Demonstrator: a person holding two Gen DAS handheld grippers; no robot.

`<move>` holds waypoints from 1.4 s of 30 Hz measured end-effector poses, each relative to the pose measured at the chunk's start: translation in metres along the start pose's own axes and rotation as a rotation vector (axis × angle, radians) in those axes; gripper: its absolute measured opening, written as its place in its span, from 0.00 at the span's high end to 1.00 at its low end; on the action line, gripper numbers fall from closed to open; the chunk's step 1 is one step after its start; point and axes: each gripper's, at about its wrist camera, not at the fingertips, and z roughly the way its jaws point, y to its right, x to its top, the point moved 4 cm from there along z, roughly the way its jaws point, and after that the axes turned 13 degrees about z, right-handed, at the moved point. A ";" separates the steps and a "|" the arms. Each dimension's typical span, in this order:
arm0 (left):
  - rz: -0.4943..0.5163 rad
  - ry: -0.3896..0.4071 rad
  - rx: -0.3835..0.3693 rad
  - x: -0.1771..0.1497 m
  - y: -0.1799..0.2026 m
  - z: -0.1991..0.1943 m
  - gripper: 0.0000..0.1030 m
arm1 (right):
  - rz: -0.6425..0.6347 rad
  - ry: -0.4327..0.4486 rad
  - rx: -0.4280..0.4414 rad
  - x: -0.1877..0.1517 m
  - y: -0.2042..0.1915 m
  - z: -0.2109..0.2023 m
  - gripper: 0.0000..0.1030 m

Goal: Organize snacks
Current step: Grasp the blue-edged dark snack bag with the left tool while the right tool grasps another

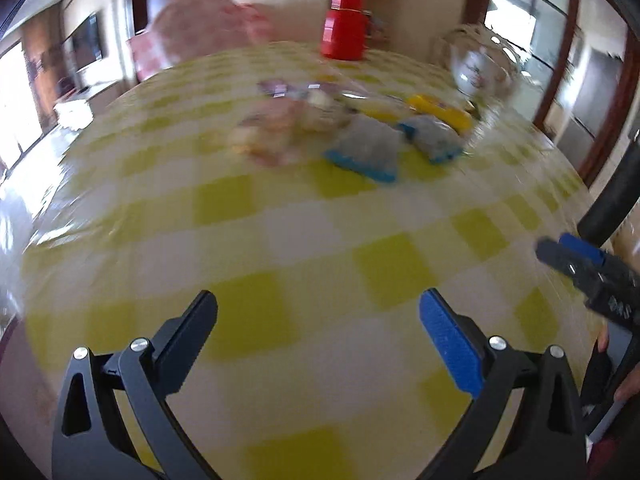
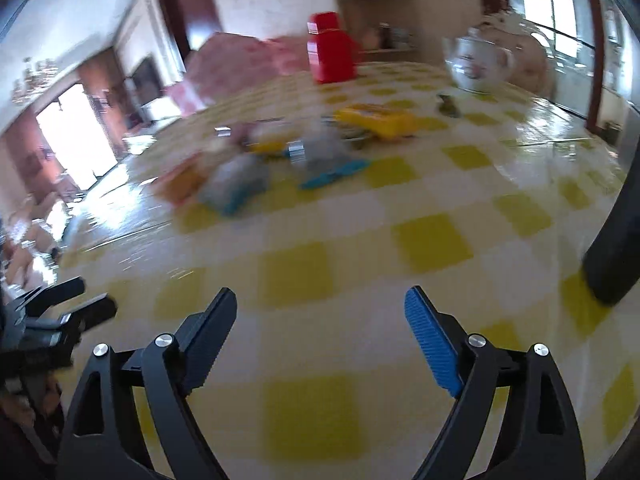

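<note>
Several snack packets lie in a loose pile mid-table: grey packets with blue edges (image 1: 366,150) (image 2: 236,186), a yellow packet (image 1: 438,110) (image 2: 378,118) and pinkish ones (image 1: 266,136), all blurred. My left gripper (image 1: 318,304) is open and empty above the yellow-and-white checked tablecloth (image 1: 248,240), well short of the pile. My right gripper (image 2: 320,300) is open and empty, also short of the pile. The right gripper shows at the right edge of the left wrist view (image 1: 576,258); the left gripper shows at the left edge of the right wrist view (image 2: 68,304).
A red canister (image 1: 344,26) (image 2: 330,48) stands at the far side of the table. A white floral teapot (image 1: 478,66) (image 2: 480,64) stands at the far right. A pink chair (image 1: 208,28) is behind the table. A dark post (image 2: 616,240) rises at the right.
</note>
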 end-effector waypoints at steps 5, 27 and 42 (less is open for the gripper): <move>0.031 0.022 0.005 0.036 0.021 0.044 0.02 | 0.063 -0.022 -0.044 0.048 0.019 0.053 0.16; 0.167 -0.038 0.049 0.136 0.005 0.157 0.02 | -0.136 -0.130 -0.045 0.116 -0.044 0.175 0.24; 0.092 0.001 -0.033 0.104 0.020 0.124 0.44 | -0.042 -0.088 0.011 0.118 -0.013 0.149 0.46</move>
